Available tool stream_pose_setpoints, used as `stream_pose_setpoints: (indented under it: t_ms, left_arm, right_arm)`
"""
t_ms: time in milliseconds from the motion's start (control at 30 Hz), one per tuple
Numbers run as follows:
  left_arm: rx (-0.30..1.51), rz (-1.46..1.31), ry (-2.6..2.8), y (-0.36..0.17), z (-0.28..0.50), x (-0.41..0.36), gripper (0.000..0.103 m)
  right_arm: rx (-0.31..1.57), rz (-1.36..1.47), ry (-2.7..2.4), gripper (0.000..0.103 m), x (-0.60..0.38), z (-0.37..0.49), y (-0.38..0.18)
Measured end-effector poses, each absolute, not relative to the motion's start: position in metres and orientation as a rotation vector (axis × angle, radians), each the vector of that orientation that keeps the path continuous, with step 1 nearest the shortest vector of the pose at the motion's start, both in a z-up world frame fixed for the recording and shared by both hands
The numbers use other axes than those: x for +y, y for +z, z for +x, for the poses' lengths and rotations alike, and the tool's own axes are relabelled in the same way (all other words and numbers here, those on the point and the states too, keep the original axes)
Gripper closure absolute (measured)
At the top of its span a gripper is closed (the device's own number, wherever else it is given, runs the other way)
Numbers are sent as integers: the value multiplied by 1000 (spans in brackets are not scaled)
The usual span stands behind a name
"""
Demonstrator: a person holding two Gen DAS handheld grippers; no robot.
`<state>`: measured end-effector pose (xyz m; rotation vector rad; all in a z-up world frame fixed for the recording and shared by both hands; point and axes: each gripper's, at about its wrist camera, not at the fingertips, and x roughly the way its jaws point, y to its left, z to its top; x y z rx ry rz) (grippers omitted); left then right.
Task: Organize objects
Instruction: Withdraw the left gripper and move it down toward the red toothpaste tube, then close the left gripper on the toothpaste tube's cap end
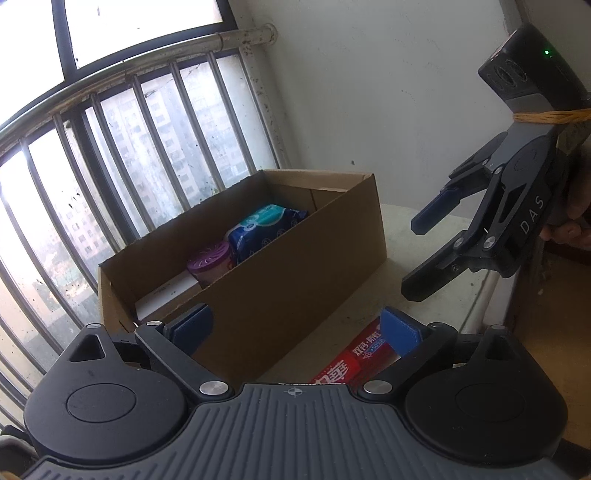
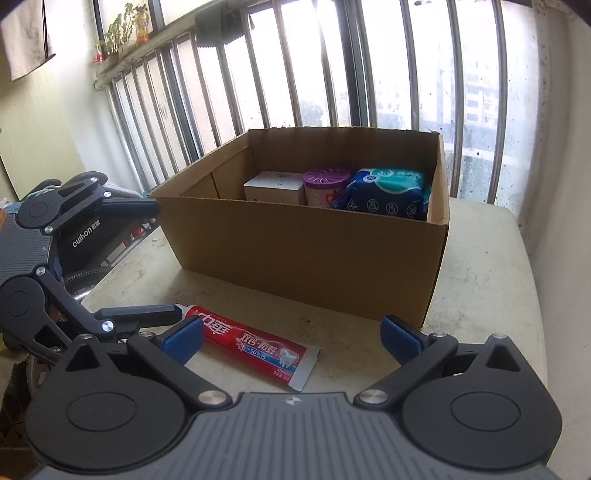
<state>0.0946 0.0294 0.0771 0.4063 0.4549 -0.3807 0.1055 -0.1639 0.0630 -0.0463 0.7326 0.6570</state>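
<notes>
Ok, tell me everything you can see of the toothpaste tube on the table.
The toothpaste tube is red with white characters, a blue band and a tooth picture near its flat crimped silver end; it looks like soft laminate. Its white cap points toward the left gripper. It lies flat on the worn table, outside the cardboard box and apart from its front wall. Neither gripper's pads visibly press it; the right gripper hangs open over it.

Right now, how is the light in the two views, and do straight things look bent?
Left wrist view: the window is blown out white, and its bars curve strongly from fisheye distortion. Right wrist view: backlight again, glass overexposed, yet the toothpaste print and the items in the cardboard box stay readable; bars lean outward toward the edges.
</notes>
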Motion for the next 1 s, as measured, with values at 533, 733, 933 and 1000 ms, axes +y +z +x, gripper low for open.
stream_pose_setpoints:
  t_ms: [533, 733, 933, 1000]
  left_arm:
    - [566, 270, -546, 26, 93, 70, 5]
    - [601, 256, -618, 17, 105, 72, 14]
    - [643, 222, -655, 12, 116, 77, 24]
    - [651, 223, -659, 13, 117, 79, 28]
  right_arm:
    - [899, 258, 682, 0, -188, 116, 8]
    - [879, 357, 688, 0, -191, 122, 2]
    - [846, 302, 709, 0, -185, 117, 1]
    - [843, 307, 711, 0, -186, 117, 0]
